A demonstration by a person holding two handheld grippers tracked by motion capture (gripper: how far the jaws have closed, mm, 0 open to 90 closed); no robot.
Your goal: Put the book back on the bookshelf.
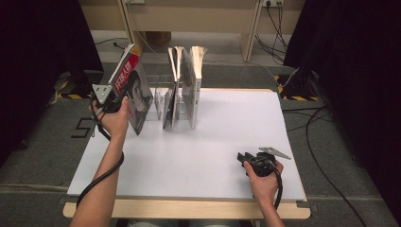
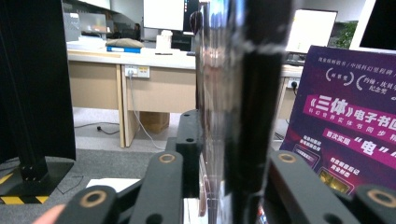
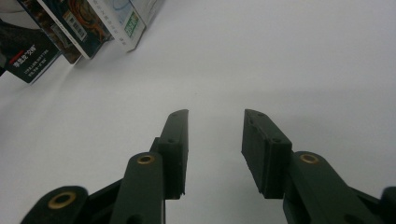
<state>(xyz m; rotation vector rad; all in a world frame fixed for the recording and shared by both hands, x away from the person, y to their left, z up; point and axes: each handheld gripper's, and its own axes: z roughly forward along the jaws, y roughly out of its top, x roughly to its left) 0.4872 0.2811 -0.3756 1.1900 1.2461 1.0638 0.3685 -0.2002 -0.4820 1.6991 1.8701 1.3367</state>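
A book with a red spine and a dark portrait cover stands on its lower edge at the left end of a wire rack, tilted to the left. My left gripper is at its outer side. In the left gripper view the book's dark edge fills the gap between the jaws, and both pads seem to press on it. My right gripper rests low over the white tabletop at the front right. Its jaws stand open with nothing between them.
Two thin books and a thick white one stand upright in the rack, right of the held book. A purple cover shows beside the left jaws. Book corners lie far ahead of the right gripper. Cables run over the floor.
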